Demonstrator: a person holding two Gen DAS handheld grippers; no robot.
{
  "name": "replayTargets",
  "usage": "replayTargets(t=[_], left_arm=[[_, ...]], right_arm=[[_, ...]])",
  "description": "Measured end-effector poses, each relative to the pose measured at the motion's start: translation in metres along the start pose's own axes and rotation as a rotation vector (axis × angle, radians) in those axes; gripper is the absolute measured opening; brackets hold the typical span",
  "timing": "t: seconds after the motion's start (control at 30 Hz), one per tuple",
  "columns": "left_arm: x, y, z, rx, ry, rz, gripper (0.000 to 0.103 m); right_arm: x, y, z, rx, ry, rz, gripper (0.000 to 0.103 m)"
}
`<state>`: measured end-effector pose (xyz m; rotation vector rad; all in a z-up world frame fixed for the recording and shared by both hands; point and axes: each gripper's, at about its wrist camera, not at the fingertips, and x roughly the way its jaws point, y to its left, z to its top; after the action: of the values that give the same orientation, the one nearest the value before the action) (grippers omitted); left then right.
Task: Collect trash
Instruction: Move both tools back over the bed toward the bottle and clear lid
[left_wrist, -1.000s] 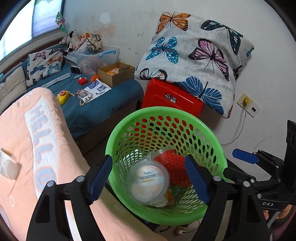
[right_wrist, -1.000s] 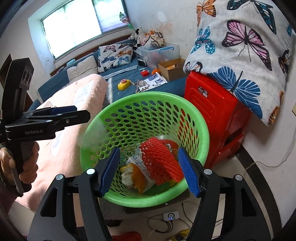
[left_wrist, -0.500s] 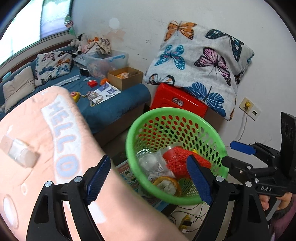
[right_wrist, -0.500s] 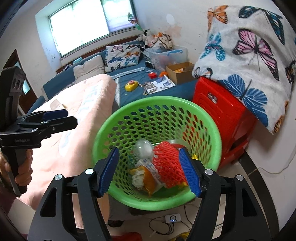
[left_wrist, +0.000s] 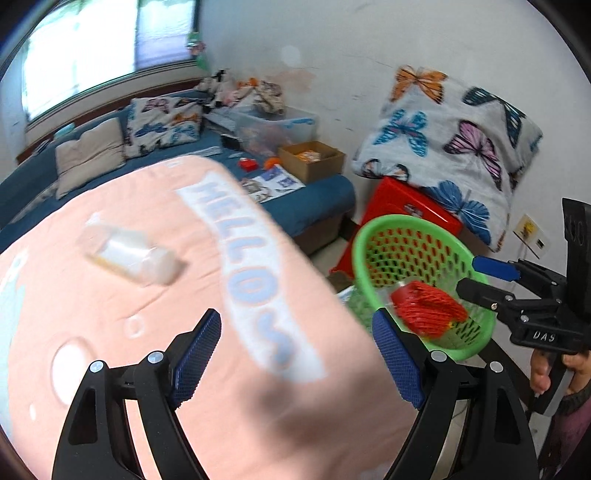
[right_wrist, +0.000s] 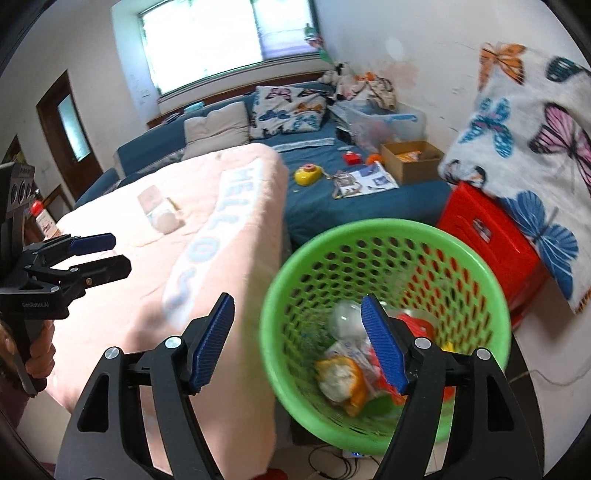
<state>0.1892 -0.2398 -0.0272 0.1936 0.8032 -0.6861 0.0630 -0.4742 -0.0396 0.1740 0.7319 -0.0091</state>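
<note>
A green mesh basket stands on the floor beside the bed, holding a red foam net, a clear cup and an orange-and-white wrapper. A clear plastic bottle lies on the pink "HELLO" blanket. My left gripper hangs open over the blanket with nothing between its fingers, the bottle ahead and to its left. My right gripper hovers at the basket's left rim, its jaws opening and nothing in them. In the right wrist view the bottle and the left gripper show at the left.
A red plastic stool with a butterfly pillow on it stands behind the basket by the wall. The blue bed carries a cardboard box, a yellow toy and papers. Cables lie on the floor under the basket.
Both grippers have swung left, away from the basket and over the pink blanket. The right jaws have widened. The clear bottle on the blanket has come into full view.
</note>
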Motion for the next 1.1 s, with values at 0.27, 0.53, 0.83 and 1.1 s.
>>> replayTargets(t=[0.27, 0.53, 0.83, 1.1], left_arm=[[-0.020, 0.068, -0.022, -0.093, -0.002, 0.112, 0.081], [-0.036, 0.134, -0.047, -0.199, 0.009, 0.202, 0.085], [-0.054, 0.191, -0.073, -0.268, 0.024, 0.279, 0.088], [-0.061, 0.217, -0.082, -0.284, 0.033, 0.297, 0.089]], right_arm=[[0.024, 0.043, 0.018, -0.074, 0.016, 0.057, 0.072], [0.050, 0.090, 0.036, -0.154, 0.030, 0.117, 0.078], [0.097, 0.142, 0.062, -0.240, 0.076, 0.198, 0.081], [0.151, 0.195, 0.095, -0.369, 0.113, 0.246, 0.081]])
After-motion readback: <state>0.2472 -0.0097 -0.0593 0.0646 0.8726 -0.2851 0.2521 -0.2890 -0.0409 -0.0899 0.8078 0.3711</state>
